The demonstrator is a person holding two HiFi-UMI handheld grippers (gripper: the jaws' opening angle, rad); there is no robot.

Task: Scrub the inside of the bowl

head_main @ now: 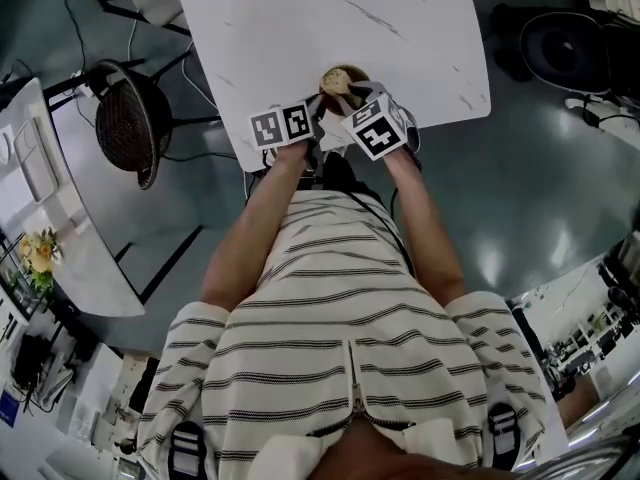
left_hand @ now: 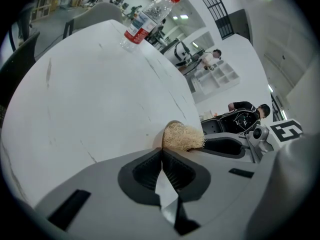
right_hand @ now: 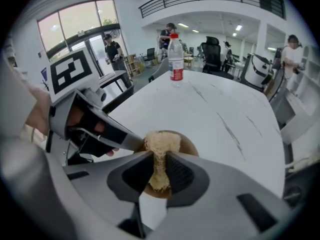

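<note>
A small brown bowl stands near the front edge of the white marble table. A straw-coloured fibrous scrubber sits inside the bowl, and my right gripper is shut on it from above. My left gripper is shut, its tips on the bowl's near-left rim. In the left gripper view the scrubber bulges over that rim. The left gripper also shows in the right gripper view, touching the bowl's left side. Both grippers crowd the bowl in the head view.
A water bottle with a red cap stands upright at the far end of the table. A dark wicker chair is left of the table. A second white table lies further left. People stand in the background.
</note>
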